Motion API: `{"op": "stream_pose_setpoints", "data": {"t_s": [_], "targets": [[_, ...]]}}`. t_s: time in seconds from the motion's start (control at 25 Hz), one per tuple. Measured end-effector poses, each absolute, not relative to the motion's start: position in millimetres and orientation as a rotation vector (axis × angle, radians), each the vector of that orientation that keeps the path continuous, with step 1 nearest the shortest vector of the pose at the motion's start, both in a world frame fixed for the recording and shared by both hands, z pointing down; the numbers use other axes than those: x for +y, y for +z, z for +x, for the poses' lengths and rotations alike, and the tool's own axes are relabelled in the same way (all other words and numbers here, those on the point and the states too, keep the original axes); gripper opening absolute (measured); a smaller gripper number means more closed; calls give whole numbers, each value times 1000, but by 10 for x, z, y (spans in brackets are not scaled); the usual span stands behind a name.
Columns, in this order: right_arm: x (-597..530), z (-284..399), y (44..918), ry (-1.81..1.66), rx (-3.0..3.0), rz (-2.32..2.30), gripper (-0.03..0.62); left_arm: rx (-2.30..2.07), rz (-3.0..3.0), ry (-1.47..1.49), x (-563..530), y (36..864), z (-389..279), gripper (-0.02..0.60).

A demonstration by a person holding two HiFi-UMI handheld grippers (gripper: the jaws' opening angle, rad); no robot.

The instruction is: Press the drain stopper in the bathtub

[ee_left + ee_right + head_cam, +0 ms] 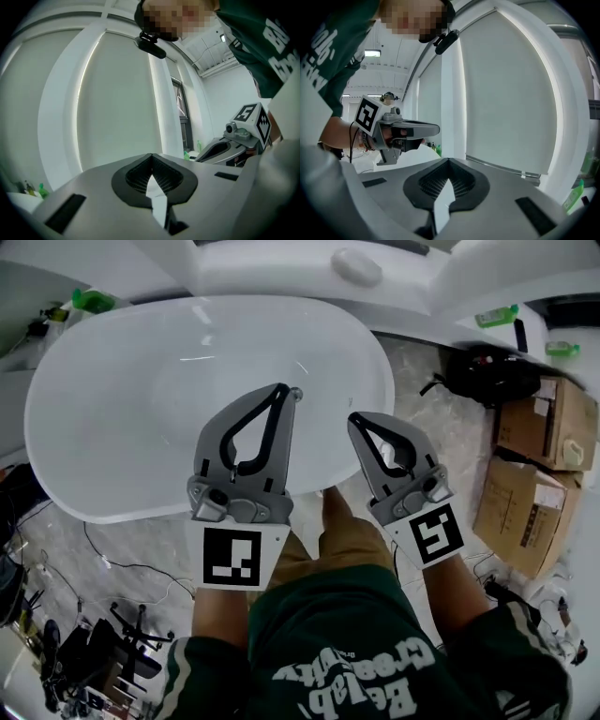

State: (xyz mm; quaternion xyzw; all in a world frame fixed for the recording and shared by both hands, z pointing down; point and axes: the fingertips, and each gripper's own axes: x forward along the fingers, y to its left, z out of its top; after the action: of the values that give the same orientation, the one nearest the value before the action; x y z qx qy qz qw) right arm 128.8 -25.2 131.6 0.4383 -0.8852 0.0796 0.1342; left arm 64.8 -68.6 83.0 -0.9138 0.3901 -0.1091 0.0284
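left tool (283, 390) clenched, empty | right tool (356, 420) clenched, empty | both over bathtub (112, 399)

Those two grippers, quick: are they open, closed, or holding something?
Left gripper: closed, jaws meeting at the tips, nothing between them.
Right gripper: closed, jaws together, empty too.

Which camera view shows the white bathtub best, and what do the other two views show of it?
The head view: it looks down on the bathtub, showing nearly its whole oval rim and basin. The left and right gripper views face pale window panels instead; the bathtub cannot be clearly made out in either.
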Motion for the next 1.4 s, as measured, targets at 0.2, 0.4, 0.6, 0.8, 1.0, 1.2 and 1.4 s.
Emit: {"op": "stream_pose_setpoints", "data": {"t_s": [0.2, 0.4, 0.6, 0.8, 1.0, 1.2, 1.4], "targets": [[-248, 991, 1980, 240, -2492, 1248, 11, 1197, -2854, -322, -686, 1497, 373, 8], [-369, 704, 2446, 222, -2442, 1257, 11, 1186, -2884, -324, -724, 1976, 90, 8], [-433, 577, 3046, 250, -2416, 1231, 9, 1207, -2938, -303, -735, 2502, 30, 8], [-533, 571, 3866, 381, -2402, 1150, 9, 1221, -2928, -393, -788, 3148, 119, 8], [-628, 601, 4511, 429, -2420, 1051, 11, 1349, -2918, -424, -962, 3710, 138, 8], [-682, 631, 5040, 483, -2410, 936, 9, 1444, -2901, -535, -1080, 4363, 97, 8], [-778, 675, 5645, 512, -2381, 879, 9, 1528, -2900, -575, -1147, 4814, 149, 8]]}}
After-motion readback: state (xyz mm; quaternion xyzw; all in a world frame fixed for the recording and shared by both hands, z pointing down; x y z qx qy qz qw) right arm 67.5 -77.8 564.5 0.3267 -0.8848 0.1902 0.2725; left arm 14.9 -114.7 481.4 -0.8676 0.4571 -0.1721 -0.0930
